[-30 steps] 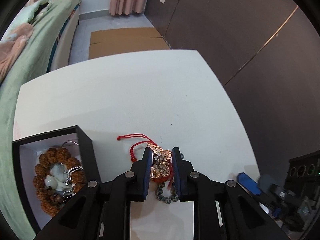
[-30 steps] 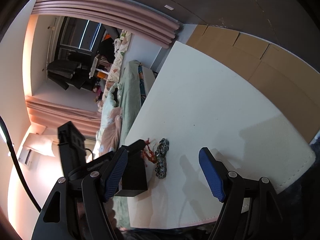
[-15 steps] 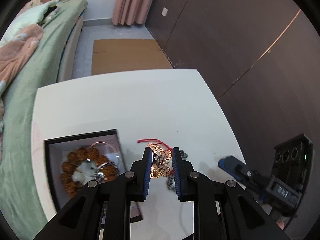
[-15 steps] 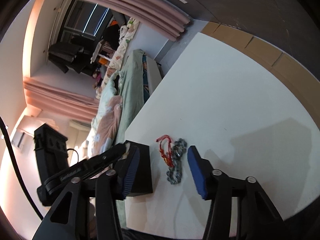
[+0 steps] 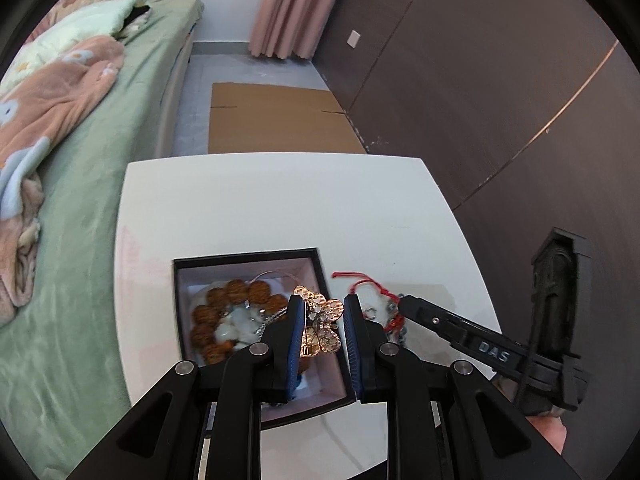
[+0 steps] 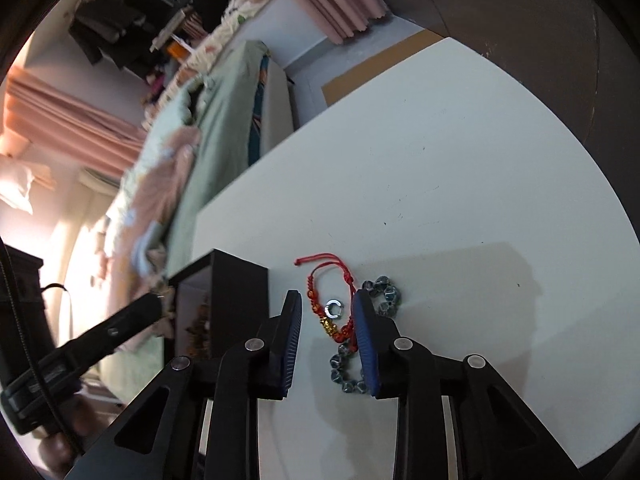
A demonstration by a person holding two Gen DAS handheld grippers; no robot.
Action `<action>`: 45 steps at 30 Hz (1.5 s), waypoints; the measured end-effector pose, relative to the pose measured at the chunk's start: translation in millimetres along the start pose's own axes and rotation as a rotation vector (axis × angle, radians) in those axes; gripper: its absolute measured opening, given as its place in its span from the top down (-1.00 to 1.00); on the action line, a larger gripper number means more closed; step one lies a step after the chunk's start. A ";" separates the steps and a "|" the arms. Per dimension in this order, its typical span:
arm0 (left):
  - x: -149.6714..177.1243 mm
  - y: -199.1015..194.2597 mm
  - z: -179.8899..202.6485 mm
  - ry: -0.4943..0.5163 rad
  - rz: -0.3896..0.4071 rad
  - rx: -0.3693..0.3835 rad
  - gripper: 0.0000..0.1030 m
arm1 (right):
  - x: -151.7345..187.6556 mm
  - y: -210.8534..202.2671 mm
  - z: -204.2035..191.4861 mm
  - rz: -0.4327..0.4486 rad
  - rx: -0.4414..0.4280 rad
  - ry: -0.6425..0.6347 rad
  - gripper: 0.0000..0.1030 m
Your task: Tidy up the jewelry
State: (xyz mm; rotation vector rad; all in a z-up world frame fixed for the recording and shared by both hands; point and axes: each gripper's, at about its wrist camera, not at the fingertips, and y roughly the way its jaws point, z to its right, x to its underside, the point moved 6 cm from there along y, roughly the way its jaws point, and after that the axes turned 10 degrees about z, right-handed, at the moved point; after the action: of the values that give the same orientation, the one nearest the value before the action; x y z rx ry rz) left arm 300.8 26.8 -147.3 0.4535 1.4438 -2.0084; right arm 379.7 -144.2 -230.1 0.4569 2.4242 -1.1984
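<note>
My left gripper [image 5: 322,312] is shut on a gold filigree butterfly ornament [image 5: 326,322] and holds it above the right part of the black jewelry box [image 5: 188,264]. The box holds a brown bead bracelet [image 5: 240,294] and a pale jade piece [image 5: 240,324]. My right gripper [image 6: 326,306] is open, low over the white table [image 6: 460,160], its fingers on either side of a red cord bracelet [image 6: 320,280] and a small silver ring [image 6: 333,308]. A grey-green bead bracelet [image 6: 384,294] lies partly under its right finger [image 6: 366,336].
A bed with green and pink bedding [image 5: 60,128] runs along the table's left side. Flat cardboard [image 5: 276,120] lies on the floor beyond the table. A dark wall [image 5: 500,80] stands to the right. The box [image 6: 236,296] stands just left of my right gripper.
My left gripper lifted the gold ornament off the table and carried it left over the box. My right gripper narrowed its jaws and came down around the red cord bracelet.
</note>
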 end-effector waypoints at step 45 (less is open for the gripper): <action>5.4 -28.8 -61.9 -0.122 0.051 0.005 -0.26 | -14.4 25.0 -27.8 -0.204 0.230 -0.431 0.88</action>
State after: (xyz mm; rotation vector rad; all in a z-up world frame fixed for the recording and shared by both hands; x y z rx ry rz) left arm 273.2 89.4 -151.0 0.3598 1.3398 -1.9646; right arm 397.8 -108.9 -224.6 0.0046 2.0084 -1.4938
